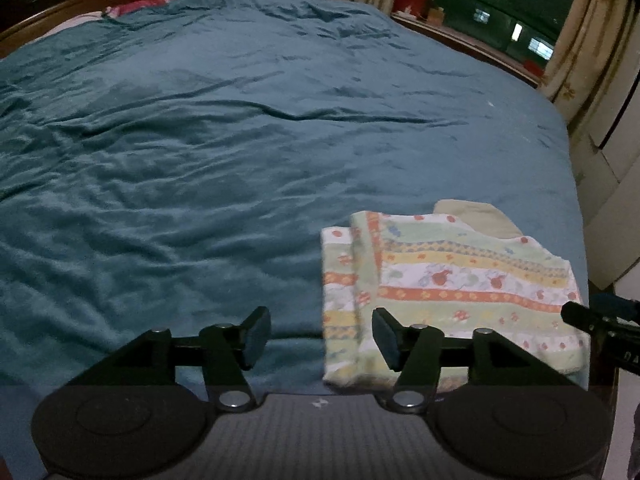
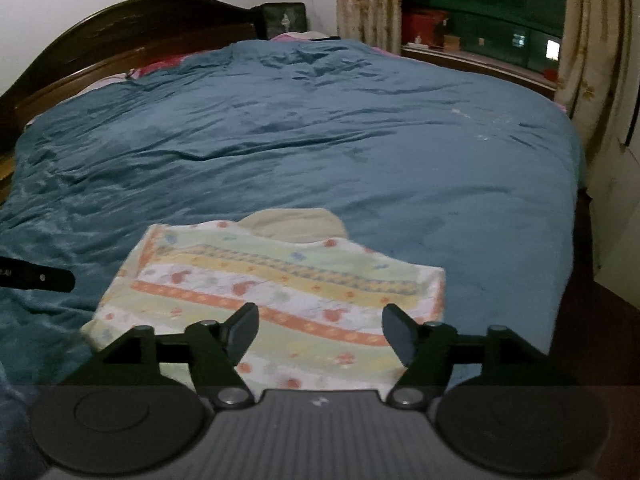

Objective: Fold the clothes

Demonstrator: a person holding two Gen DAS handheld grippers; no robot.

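Observation:
A folded patterned garment (image 1: 452,280) (image 2: 280,292), pale with orange, yellow and green stripes, lies flat near the front edge of the bed. A beige cloth (image 1: 476,216) (image 2: 298,222) pokes out from under its far side. My left gripper (image 1: 320,338) is open and empty, hovering over the garment's left edge, its right finger above the fabric. Above the garment's near part my right gripper (image 2: 320,334) is open, with nothing held. The right gripper shows at the right edge of the left wrist view (image 1: 600,320), and the left one at the left edge of the right wrist view (image 2: 36,276).
A teal blanket (image 1: 240,140) (image 2: 320,132) covers the whole bed. A dark wooden headboard (image 2: 120,28) stands at the far end, with pink bedding (image 2: 160,66) at it. Curtains (image 2: 592,52) and a night window (image 2: 480,4) are at the right, and the bed's right edge drops off there.

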